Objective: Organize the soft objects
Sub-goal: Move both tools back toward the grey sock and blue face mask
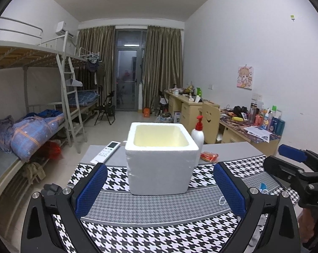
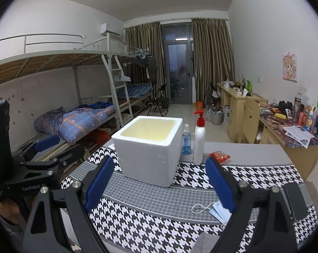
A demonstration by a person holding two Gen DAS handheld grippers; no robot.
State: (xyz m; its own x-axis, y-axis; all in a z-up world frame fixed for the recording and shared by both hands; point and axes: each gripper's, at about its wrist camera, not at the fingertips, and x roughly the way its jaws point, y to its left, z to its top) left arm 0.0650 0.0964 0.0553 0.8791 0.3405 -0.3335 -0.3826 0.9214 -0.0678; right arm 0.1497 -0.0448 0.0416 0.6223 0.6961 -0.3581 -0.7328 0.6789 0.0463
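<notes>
- Standing on the houndstooth cloth (image 1: 159, 227), mid-table: white foam box (image 1: 161, 160), open-topped.
- Left gripper (image 1: 160, 191): jaws spread wide, nothing between.
- Right gripper (image 2: 159, 185): jaws wide apart, empty.
- Face mask (image 2: 217, 209) lies just beside right finger.

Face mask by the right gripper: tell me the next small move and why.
Probably lower the right gripper onto the face mask. Its jaws stand open and empty, the mask lies flat on the houndstooth cloth just under the right pad, and the foam box behind looks empty.
</notes>
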